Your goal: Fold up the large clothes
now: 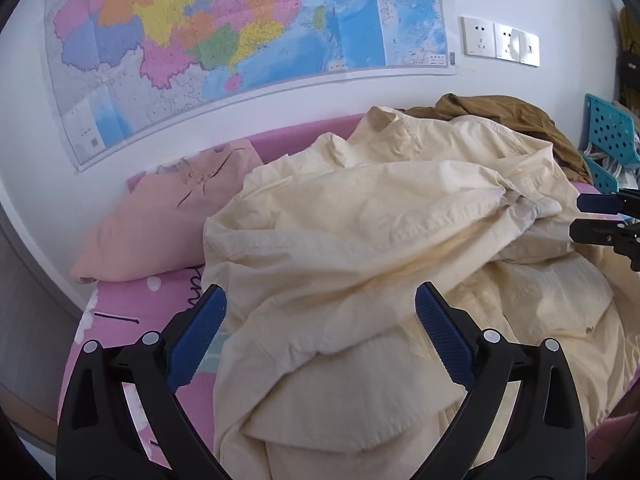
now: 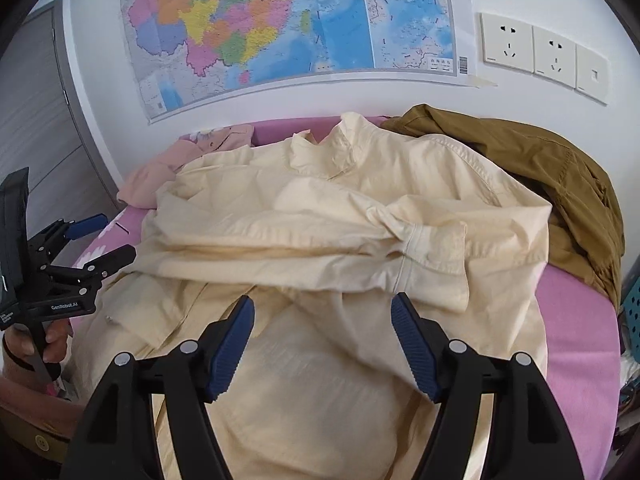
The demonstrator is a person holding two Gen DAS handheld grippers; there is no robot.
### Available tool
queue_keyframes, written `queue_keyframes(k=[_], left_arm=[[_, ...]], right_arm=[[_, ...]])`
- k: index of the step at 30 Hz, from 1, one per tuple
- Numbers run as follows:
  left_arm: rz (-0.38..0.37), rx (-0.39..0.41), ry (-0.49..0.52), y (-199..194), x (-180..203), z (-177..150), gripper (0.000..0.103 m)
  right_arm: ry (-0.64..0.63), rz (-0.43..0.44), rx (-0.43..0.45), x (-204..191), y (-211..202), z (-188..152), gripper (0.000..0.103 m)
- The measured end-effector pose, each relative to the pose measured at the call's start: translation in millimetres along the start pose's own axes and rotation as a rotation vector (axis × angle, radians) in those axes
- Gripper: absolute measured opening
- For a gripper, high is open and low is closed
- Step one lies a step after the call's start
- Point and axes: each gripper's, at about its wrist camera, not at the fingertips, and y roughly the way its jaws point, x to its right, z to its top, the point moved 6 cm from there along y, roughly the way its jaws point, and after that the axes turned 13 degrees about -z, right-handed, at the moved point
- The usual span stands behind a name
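Note:
A large cream shirt (image 1: 380,220) lies crumpled on the pink bed (image 1: 132,304), one sleeve folded across its body with the cuff (image 2: 436,248) toward the right. My left gripper (image 1: 320,300) hangs open just above the shirt's near left part, nothing between its blue pads. My right gripper (image 2: 322,308) is open above the shirt's lower middle (image 2: 320,380), its pads also clear of the cloth. Each gripper shows in the other view: the right gripper (image 1: 580,216) at the right edge, the left gripper (image 2: 108,236) at the left, held by a hand (image 2: 52,344).
A folded pink garment (image 1: 168,216) lies at the bed's far left. A brown garment (image 2: 540,176) is heaped at the far right. A map (image 1: 240,40) and wall sockets (image 2: 544,54) hang behind the bed. A teal perforated basket (image 1: 608,132) stands to the right.

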Motion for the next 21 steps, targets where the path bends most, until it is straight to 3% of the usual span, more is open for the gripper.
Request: queue_keyframes(k=[21], left_arm=[[0.053,0.012,0.012,-26,17,-29,0.094]], right_arm=[[0.069,0.031,0.01,0,-30,-45,0.069]])
